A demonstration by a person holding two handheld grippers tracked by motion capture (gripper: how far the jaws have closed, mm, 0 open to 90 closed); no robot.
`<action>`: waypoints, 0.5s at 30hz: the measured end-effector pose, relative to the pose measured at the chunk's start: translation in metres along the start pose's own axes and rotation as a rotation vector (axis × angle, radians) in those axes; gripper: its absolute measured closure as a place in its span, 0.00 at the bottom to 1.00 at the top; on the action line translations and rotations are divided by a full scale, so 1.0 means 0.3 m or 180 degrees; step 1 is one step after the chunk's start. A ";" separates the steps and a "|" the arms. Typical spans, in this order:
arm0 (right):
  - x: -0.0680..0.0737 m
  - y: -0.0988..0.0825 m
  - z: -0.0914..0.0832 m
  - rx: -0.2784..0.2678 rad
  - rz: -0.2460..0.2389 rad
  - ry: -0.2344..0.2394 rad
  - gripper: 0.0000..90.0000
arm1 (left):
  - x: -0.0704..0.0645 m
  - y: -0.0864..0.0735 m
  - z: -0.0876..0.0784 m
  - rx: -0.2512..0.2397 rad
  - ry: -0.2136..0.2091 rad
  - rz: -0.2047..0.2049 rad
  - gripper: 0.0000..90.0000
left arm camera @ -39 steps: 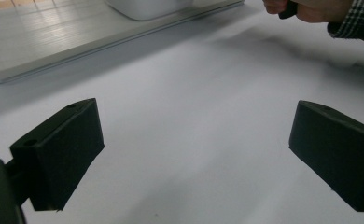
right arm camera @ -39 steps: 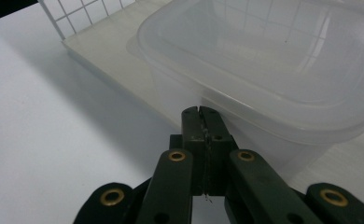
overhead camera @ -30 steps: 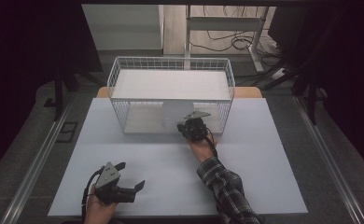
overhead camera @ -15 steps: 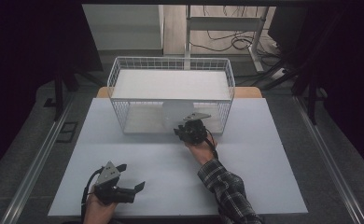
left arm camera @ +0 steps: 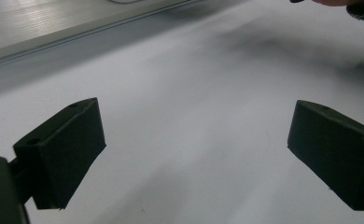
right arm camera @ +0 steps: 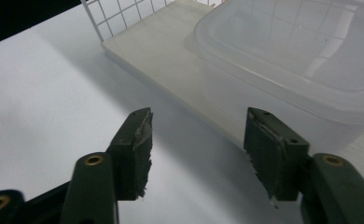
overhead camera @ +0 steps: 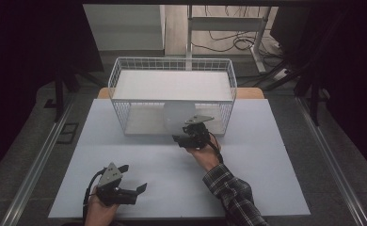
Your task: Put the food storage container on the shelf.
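A translucent plastic container [overhead camera: 177,116] with a lid sits on the lower board of a white wire rack [overhead camera: 172,66]. In the right gripper view the container [right arm camera: 301,60] lies just beyond the jaws, on the pale board [right arm camera: 166,56]. My right gripper [overhead camera: 181,139] is at the rack's open front; its jaws have just been opening. In its own view the right gripper [right arm camera: 196,135] is open, with nothing between the pads. My left gripper [overhead camera: 139,189] rests near the table's front left. In its own view the left gripper [left arm camera: 194,140] stands wide open over bare white table.
The rack stands at the back middle of the white table [overhead camera: 266,165] and has a white board on top [overhead camera: 172,84]. Dark floor and metal rails flank the table. A checked sleeve [overhead camera: 233,193] reaches in from the bottom.
The right gripper's jaws have parted and it has drawn back a little from the rack toward the person. The left gripper has stayed put.
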State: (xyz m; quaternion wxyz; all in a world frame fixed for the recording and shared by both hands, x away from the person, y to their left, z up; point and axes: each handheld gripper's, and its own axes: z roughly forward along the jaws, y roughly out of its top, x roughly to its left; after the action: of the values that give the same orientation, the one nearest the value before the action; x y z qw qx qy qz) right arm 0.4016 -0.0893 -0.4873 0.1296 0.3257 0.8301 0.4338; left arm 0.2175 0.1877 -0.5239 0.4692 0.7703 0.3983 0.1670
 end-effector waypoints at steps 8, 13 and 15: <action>0.016 -0.008 -0.023 0.0016 -0.0043 0.0035 0.37 | 0.001 -0.001 0.001 0.0003 -0.0007 -0.0012 0.04; 0.024 -0.016 -0.041 0.0019 -0.0056 0.0055 0.32 | 0.005 -0.001 0.001 -0.0004 -0.0026 -0.0039 0.04; 0.026 -0.019 -0.051 0.0020 -0.0047 0.0069 0.30 | 0.005 -0.001 0.001 0.0001 -0.0030 -0.0050 0.04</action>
State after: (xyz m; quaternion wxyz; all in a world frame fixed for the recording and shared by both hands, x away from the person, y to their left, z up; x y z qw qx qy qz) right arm 0.3855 -0.0962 -0.4822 0.1227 0.3152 0.8352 0.4337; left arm 0.2184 0.1889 -0.5246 0.4723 0.7680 0.4021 0.1595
